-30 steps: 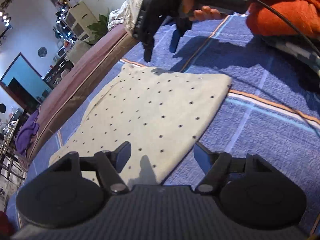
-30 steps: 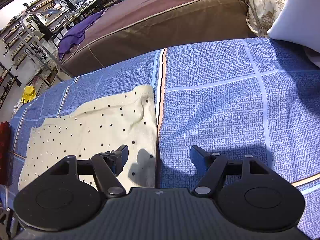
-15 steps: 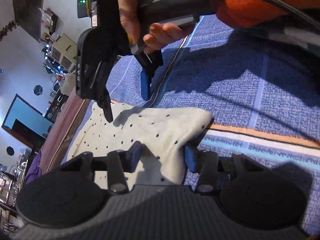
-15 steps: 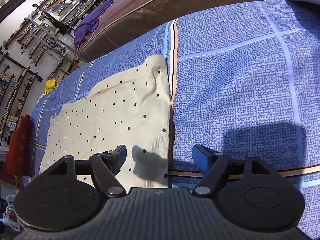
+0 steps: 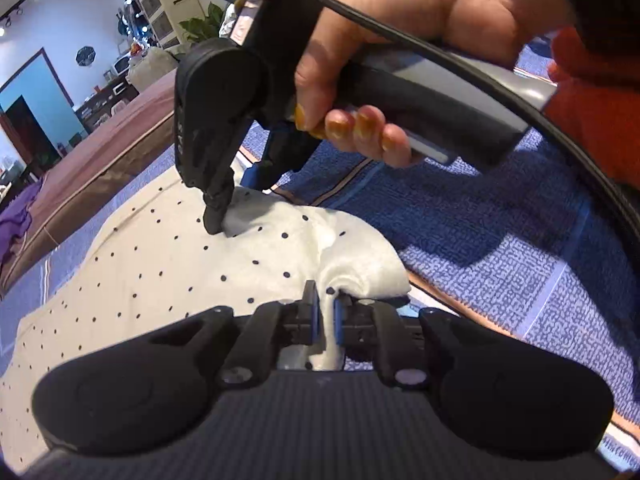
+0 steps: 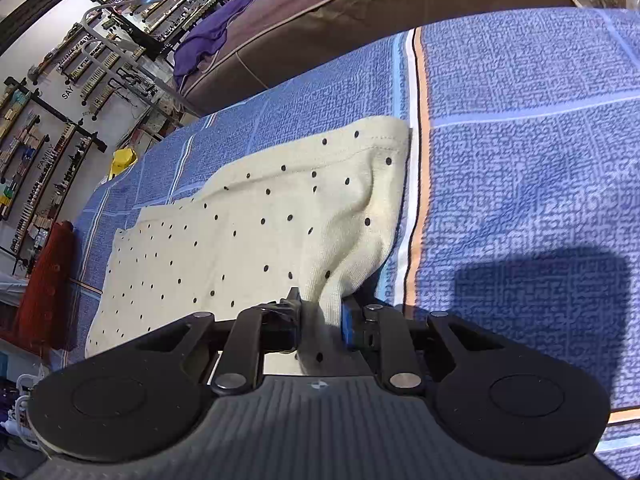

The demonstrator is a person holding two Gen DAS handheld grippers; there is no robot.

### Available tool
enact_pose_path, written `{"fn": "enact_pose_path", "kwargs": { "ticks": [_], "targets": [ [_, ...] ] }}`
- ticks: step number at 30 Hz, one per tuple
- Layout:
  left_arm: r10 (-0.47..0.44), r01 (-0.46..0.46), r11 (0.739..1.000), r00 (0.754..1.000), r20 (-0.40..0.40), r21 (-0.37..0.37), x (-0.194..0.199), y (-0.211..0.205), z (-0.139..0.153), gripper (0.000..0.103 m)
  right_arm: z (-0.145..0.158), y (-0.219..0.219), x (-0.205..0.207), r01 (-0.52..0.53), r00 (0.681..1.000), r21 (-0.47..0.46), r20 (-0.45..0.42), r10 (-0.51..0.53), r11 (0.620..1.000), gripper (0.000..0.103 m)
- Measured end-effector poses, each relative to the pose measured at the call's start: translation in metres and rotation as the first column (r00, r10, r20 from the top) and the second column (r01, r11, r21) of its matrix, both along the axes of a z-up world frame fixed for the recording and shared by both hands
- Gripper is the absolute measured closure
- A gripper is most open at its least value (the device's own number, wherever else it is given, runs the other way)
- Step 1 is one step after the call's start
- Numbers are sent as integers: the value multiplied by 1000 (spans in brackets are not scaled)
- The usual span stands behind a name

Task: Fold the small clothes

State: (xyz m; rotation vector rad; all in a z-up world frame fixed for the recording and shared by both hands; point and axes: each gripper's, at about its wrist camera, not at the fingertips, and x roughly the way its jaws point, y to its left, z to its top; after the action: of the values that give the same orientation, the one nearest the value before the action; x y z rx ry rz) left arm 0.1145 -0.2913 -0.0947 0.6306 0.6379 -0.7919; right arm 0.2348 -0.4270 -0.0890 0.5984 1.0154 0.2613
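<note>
Both claws have closed; cloth (image 6: pixel 248 240) pinched between

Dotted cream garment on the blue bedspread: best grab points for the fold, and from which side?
Grip the cream garment at the two corners of the edge along the bedspread stripe, coming from above. It lies flat, so only edges pinch up. Both jaws have just been closing there: left gripper and right gripper each pinch bunched fabric.

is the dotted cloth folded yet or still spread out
Spread: the cream dotted cloth lies in one flat layer on the blue bedspread, only its near edge pinched up.
</note>
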Motion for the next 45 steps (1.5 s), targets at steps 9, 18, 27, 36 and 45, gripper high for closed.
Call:
{"fn": "enact_pose_path", "kwargs": {
  "ticks": [9,18,27,36,45],
  "targets": [
    [175,-212,937,973,-154,-277,49,77,57,97,41,15,-4,63,997,9,33,-64,998,85],
    [525,-568,698,820,-229,-436,91,248,96,98,93,154,55,-94,983,50,165,85,994,86],
    [706,-798,491,599,-377,-350,108,391,64,98,70,305,101,-271,955,-52,106,276,961,86],
    [731,-847,427,530,-430,-318,99,428,33,97,58,331,99,-282,956,-32,81,284,959,45],
    [789,-889,390,458,-410,-242,67,436,28,93,75,299,77,-222,961,125,194,196,967,28]
  ]
}}
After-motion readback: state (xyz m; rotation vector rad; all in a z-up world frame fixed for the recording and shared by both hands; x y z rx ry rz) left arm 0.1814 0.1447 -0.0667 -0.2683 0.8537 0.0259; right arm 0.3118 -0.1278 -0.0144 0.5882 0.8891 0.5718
